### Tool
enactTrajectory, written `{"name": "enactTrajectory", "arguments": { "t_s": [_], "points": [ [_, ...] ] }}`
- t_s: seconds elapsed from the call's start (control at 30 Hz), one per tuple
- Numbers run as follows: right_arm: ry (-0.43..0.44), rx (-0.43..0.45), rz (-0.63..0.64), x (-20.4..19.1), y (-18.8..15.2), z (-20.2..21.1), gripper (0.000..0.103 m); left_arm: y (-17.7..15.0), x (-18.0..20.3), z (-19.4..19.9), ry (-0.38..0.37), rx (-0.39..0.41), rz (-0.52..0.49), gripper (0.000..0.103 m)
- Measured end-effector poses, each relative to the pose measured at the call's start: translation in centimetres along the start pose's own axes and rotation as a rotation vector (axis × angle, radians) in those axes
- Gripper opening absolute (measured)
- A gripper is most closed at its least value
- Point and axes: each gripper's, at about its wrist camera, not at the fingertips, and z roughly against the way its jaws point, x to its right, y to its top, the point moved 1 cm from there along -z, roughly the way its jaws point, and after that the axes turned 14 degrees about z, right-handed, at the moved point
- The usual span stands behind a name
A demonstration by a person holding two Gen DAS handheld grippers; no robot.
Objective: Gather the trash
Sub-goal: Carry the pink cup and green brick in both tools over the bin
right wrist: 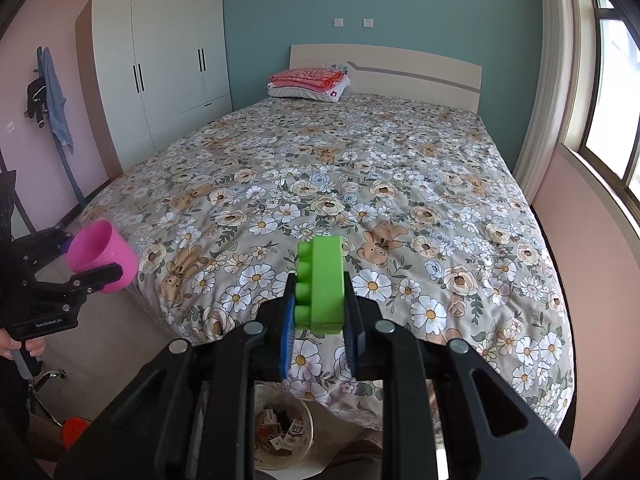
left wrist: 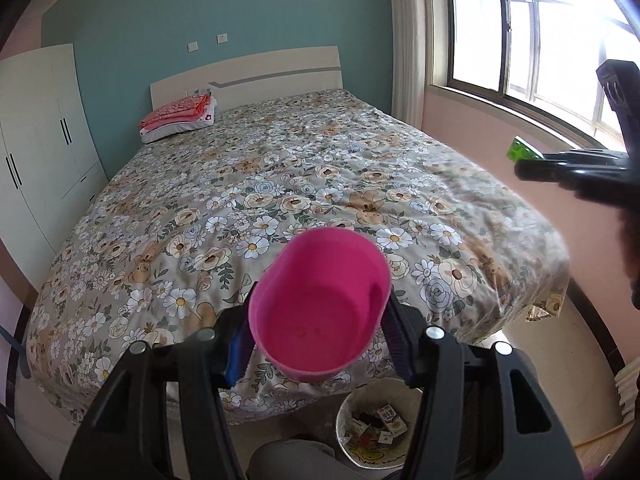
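My left gripper (left wrist: 316, 344) is shut on a pink plastic cup (left wrist: 320, 304), its mouth tipped toward the camera and its inside bare. From the right wrist the same pink cup (right wrist: 102, 254) and left gripper (right wrist: 92, 264) show at the far left. My right gripper (right wrist: 320, 320) is shut on a green toy brick (right wrist: 322, 284) with its studs facing left. In the left wrist view the green brick (left wrist: 522, 149) and right gripper (left wrist: 532, 166) hang at the far right. A round trash bin (left wrist: 376, 432) with paper scraps stands on the floor below both grippers, at the foot of the bed (left wrist: 280, 184); the right wrist shows the bin (right wrist: 284, 432) too.
The floral-covered bed (right wrist: 360, 184) fills the middle, with folded pink bedding (right wrist: 308, 80) by the headboard. A white wardrobe (right wrist: 160, 60) stands on the left wall and a window (left wrist: 540, 40) on the right. A hand (right wrist: 20, 346) grips the left handle. An orange object (right wrist: 76, 428) lies on the floor.
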Motion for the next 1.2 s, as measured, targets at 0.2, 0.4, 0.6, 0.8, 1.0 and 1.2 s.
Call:
{"name": "enactTrajectory", "arguments": {
  "t_s": [0.2,0.4,0.6,0.8,1.0,1.2],
  "points": [
    [0.031,-0.033,0.003,-0.7,-2.8,-1.4,0.022,-2.7,-0.8,-2.2,-0.02,-0.065,0.022,0.058],
    [0.083,-0.096,0.014,-2.5,-6.3,-4.0,0.022,-5.7,-1.7,-5.0,-0.021,-0.142,0.036,0.058],
    [0.156,-0.184,0.017,-4.6,-10.3,-8.0,0.022,-9.3,-2.1,-8.2,-0.041,-0.254,0.049,0.058],
    [0.235,-0.279,0.012,-7.0,-14.1,-12.1,0.022,-13.3,-2.0,-11.9,-0.059,-0.372,0.069,0.058],
    [0.288,-0.373,0.006,-8.7,-17.3,-16.0,0.022,-16.8,-1.4,-15.2,-0.079,-0.478,0.08,0.058],
    [0.331,-0.458,0.002,-10.4,-20.2,-19.4,0.022,-19.6,-0.9,-17.8,-0.083,-0.553,0.076,0.058]
  ]
}}
